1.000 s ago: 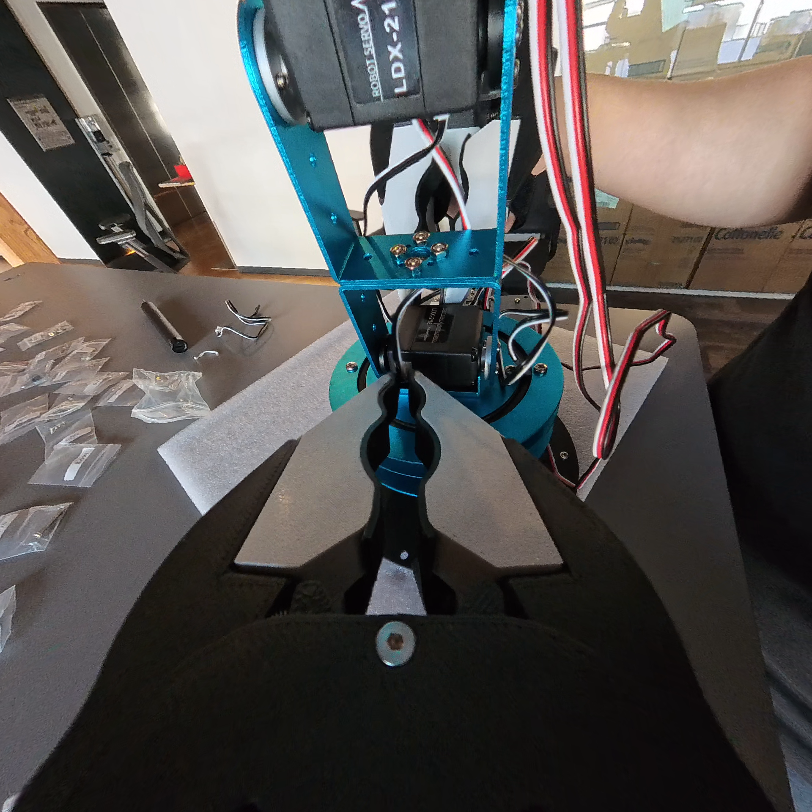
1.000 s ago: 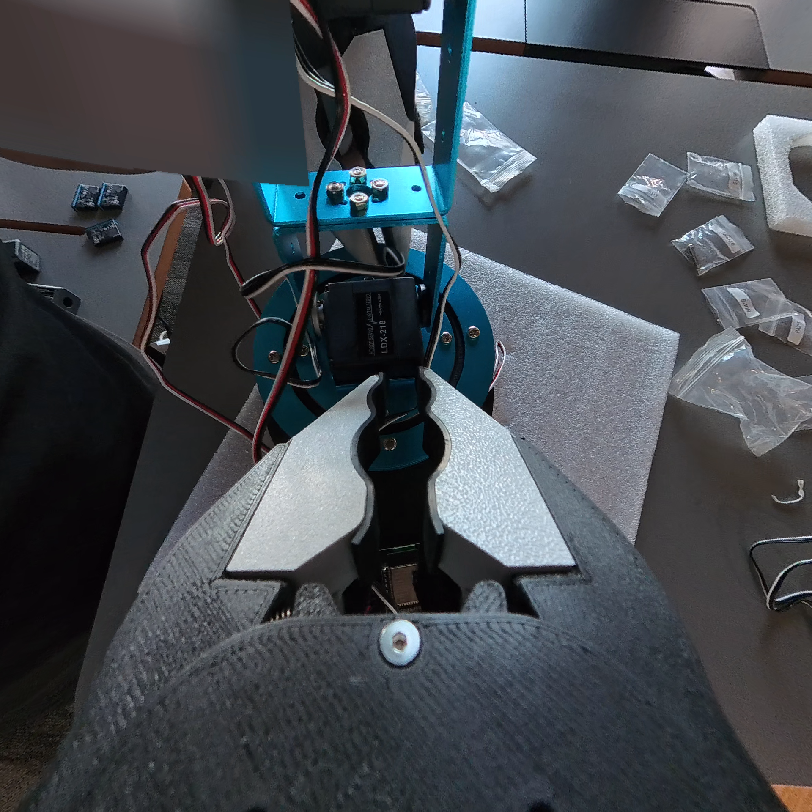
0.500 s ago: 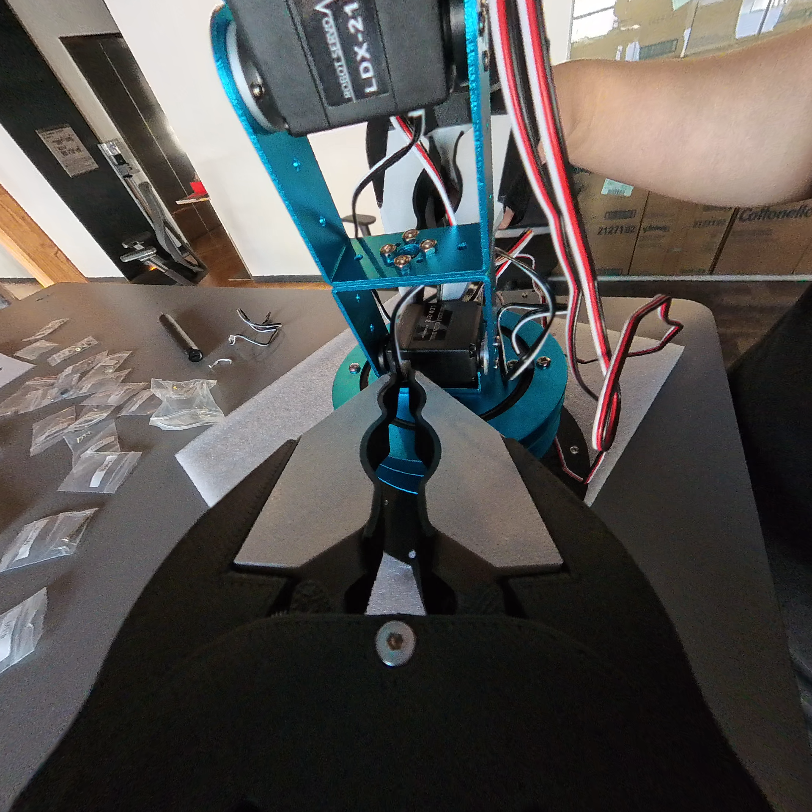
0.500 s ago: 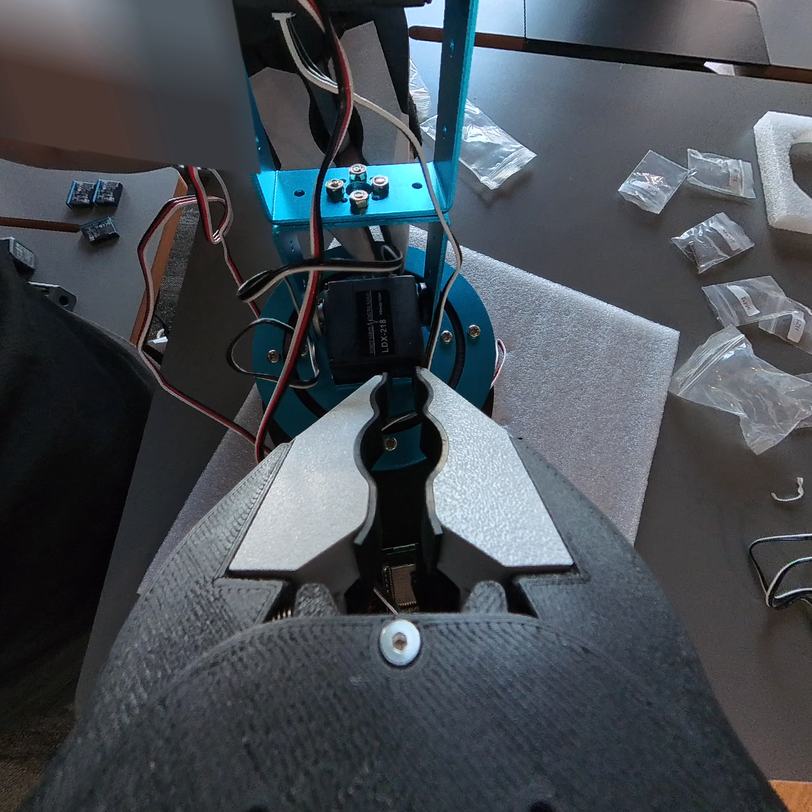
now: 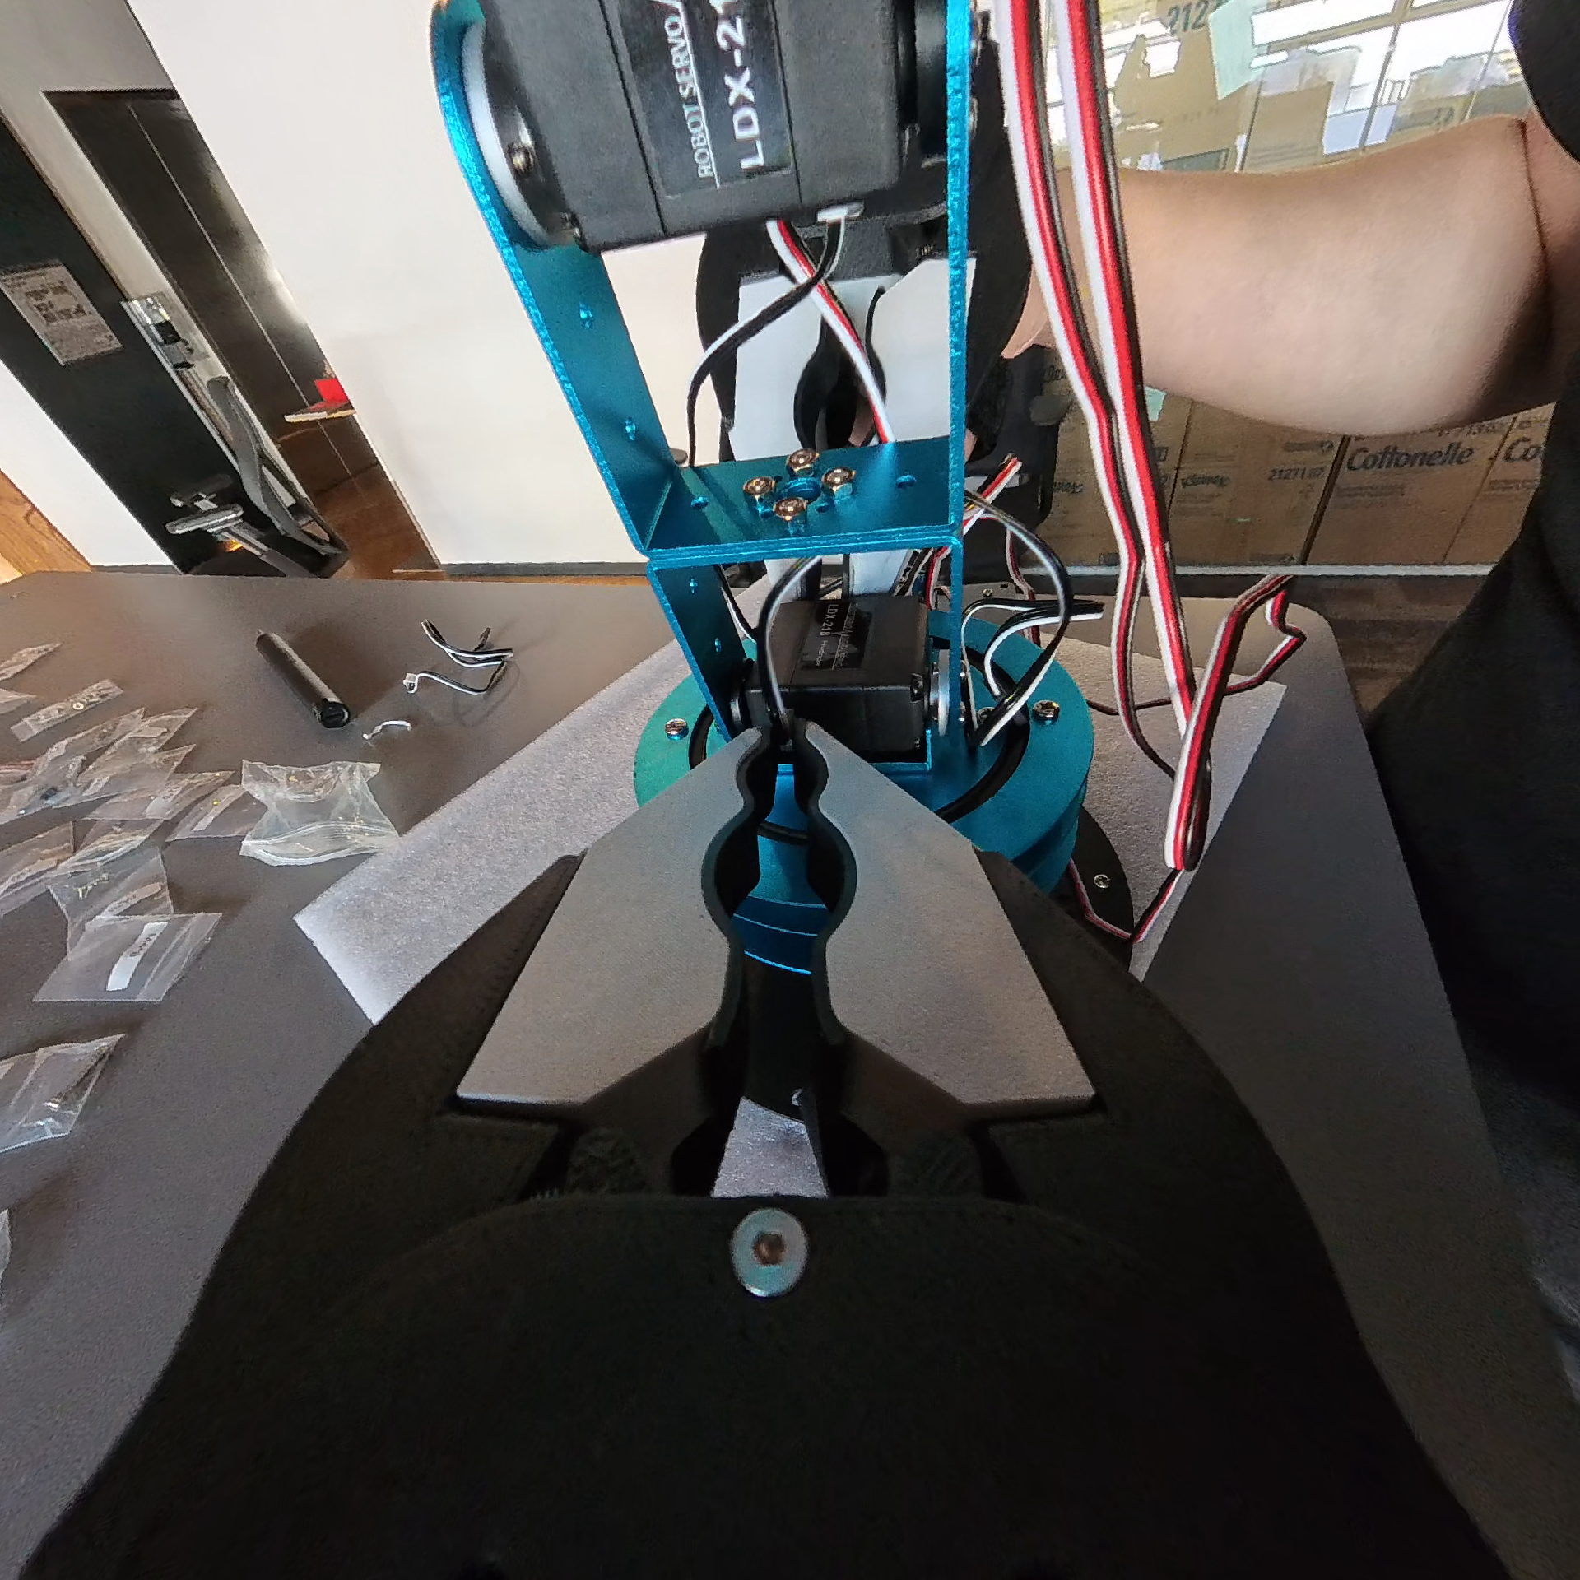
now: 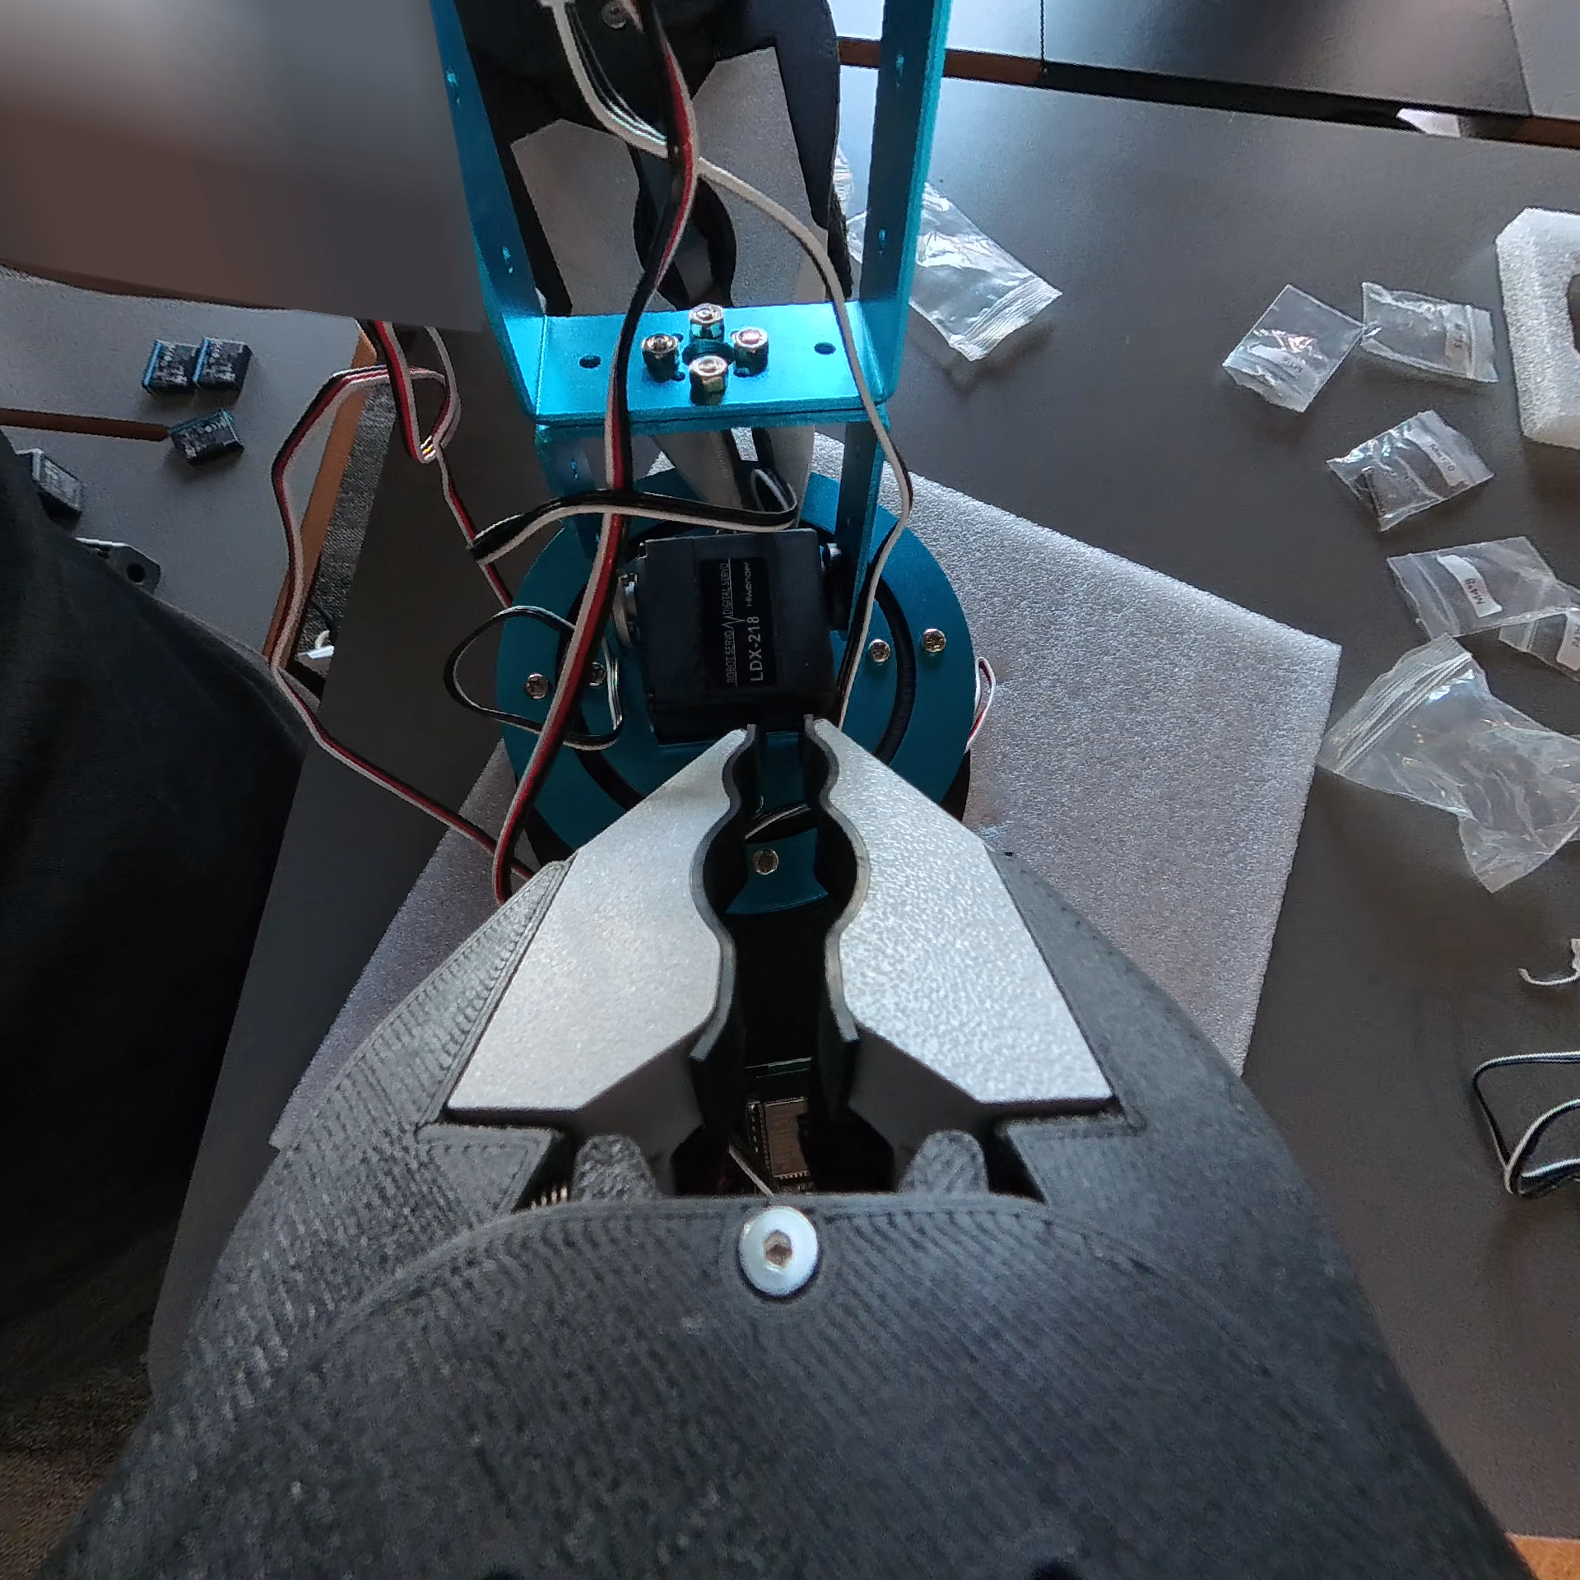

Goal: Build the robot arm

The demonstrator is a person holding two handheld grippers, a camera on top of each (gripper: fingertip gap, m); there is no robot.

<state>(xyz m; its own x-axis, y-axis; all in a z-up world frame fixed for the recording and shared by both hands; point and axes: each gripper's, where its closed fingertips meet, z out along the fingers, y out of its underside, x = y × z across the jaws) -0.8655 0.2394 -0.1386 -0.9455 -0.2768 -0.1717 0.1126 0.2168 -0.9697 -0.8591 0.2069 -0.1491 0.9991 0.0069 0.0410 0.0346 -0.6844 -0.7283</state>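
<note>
A small blue metal robot arm stands on a round blue base (image 5: 1017,769) (image 6: 928,684) on a foam sheet (image 6: 1111,684). A black servo (image 5: 855,675) (image 6: 735,633) sits in its lower bracket. A second black servo (image 5: 727,103) sits at the top of the blue upright bracket (image 5: 804,496) (image 6: 710,359). My left gripper (image 5: 780,735) is shut at the lower servo's left end, with a black wire (image 5: 767,650) running into its tips. My right gripper (image 6: 780,731) is at the lower servo's near edge, its jaws a narrow slit apart with nothing clearly between them.
Red, white and black cables (image 5: 1137,479) hang loose on the arm's right. Several small clear bags (image 5: 308,808) (image 6: 1470,761) lie on the dark table, with a black rod (image 5: 303,680), a white foam block (image 6: 1539,325) and small blue parts (image 6: 197,368). A person's forearm (image 5: 1334,282) reaches in behind. Some 5 cm of space lies between my two pairs of fingers.
The blue upright bracket with its top servo rocked left, then back right, and the loose cables shifted with it. Both grippers stay at the lower servo, still shut.
</note>
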